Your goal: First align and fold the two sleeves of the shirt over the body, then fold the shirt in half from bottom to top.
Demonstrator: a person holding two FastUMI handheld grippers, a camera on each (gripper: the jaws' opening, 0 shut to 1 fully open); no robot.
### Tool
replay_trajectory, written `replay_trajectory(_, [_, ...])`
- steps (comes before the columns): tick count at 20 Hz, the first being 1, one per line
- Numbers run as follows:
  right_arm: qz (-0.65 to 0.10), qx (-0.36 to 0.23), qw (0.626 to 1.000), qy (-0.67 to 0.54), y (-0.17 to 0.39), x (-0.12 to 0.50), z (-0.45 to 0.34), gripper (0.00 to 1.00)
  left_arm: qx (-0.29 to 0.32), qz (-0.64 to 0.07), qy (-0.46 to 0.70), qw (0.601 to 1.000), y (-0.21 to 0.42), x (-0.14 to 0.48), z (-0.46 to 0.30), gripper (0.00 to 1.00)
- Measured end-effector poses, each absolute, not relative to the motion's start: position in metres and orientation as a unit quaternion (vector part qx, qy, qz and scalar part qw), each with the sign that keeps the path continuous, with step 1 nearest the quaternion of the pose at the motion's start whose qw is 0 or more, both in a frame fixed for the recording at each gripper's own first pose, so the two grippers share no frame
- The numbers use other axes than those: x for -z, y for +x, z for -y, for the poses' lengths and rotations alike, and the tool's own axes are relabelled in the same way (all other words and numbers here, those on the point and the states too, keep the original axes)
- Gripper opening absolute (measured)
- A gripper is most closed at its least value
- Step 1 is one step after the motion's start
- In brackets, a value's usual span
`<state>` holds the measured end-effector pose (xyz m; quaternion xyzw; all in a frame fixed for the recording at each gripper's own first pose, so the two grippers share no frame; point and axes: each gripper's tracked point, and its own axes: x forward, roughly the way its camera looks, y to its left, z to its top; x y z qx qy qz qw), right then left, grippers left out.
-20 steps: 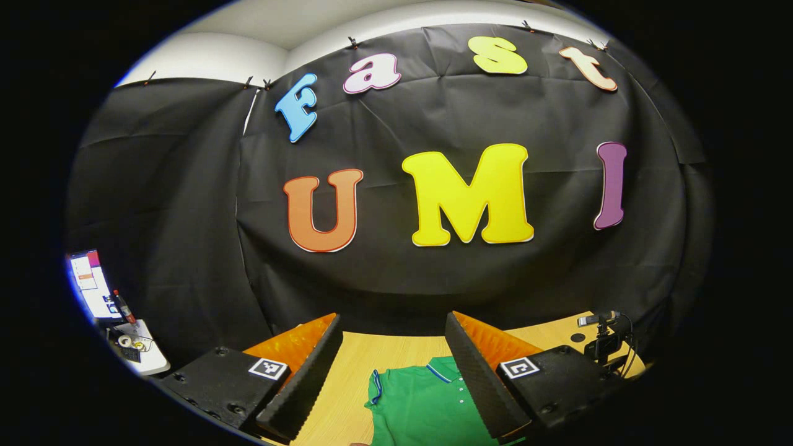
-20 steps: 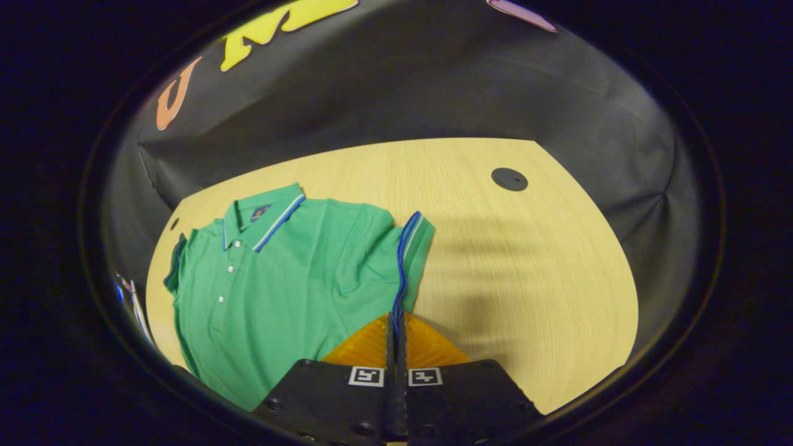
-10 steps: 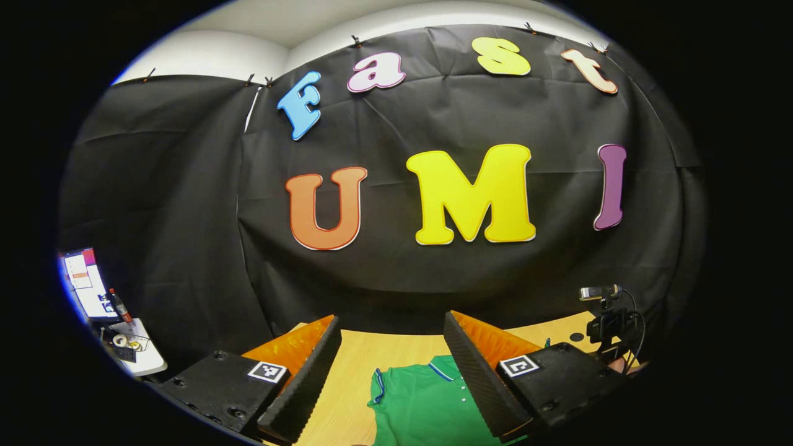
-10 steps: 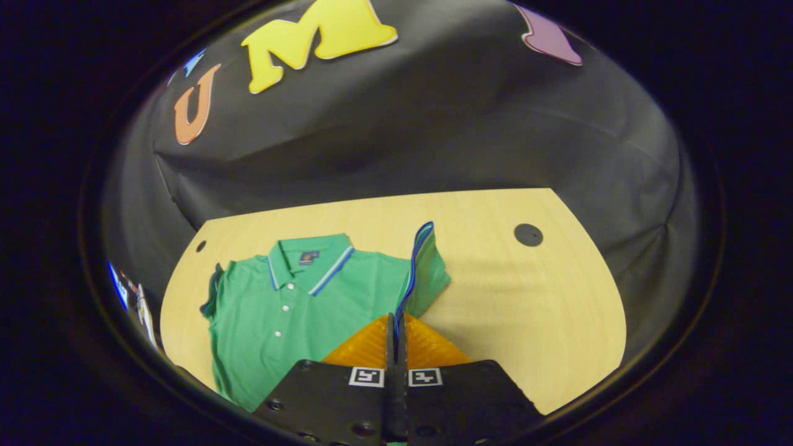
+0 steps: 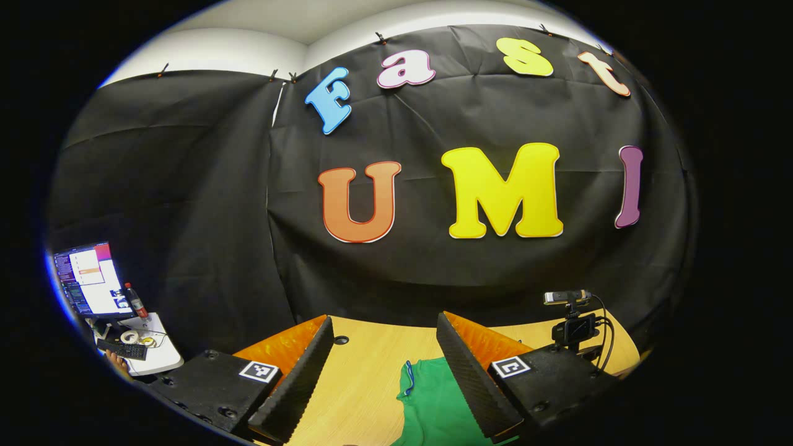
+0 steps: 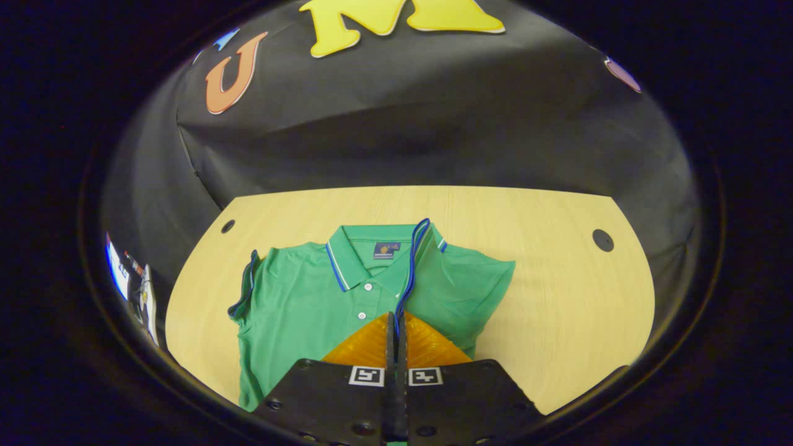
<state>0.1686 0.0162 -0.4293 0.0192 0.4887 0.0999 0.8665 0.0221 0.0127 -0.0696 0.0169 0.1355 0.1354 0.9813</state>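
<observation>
Overhead, right gripper (image 6: 394,319) pinching sleeve (image 6: 414,254)

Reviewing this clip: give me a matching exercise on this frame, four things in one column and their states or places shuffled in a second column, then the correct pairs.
Column one:
1. left gripper
2. right gripper
3. shirt sleeve with blue-trimmed cuff
4. collar

Column two:
A. lifted over the shirt body, near the collar
B. lying flat at the top of the shirt, on the table
C. fingers spread apart, nothing between them
D. fingers pressed together on the cuff

Pairs: 1-C, 2-D, 3-A, 4-B
</observation>
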Motion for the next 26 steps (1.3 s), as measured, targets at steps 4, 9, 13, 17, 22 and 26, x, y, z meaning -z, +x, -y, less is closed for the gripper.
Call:
replay_trajectory(4, [-0.475,-0.126,0.869,0.057,0.163,0.416,-0.043,0.3,-0.139,-0.149,0.004,0.979,0.017,0.08,-0.021,1.0])
replay_trajectory(9, [-0.411,-0.134,0.901,0.032,0.149,0.355,-0.038,0.81,-0.108,-0.154,0.009,0.982,0.027,0.091,-0.023,1.0])
replay_trajectory(13, [-0.347,-0.122,0.93,0.02,0.123,0.284,-0.025,0.86,-0.064,-0.166,-0.012,0.984,0.045,0.112,-0.017,1.0])
replay_trajectory(17, [-0.301,-0.099,0.948,0.017,0.08,0.225,-0.01,0.88,-0.002,-0.209,-0.026,0.978,0.066,0.159,-0.004,1.0])
replay_trajectory(22, [-0.279,-0.074,0.957,-0.01,0.033,0.189,0.013,0.91,0.043,-0.281,-0.007,0.959,0.089,0.248,0.002,1.0])
replay_trajectory(26, [-0.289,-0.041,0.956,-0.033,0.004,0.191,0.042,0.96,0.049,-0.347,-0.015,0.937,0.1,0.326,-0.001,1.0])
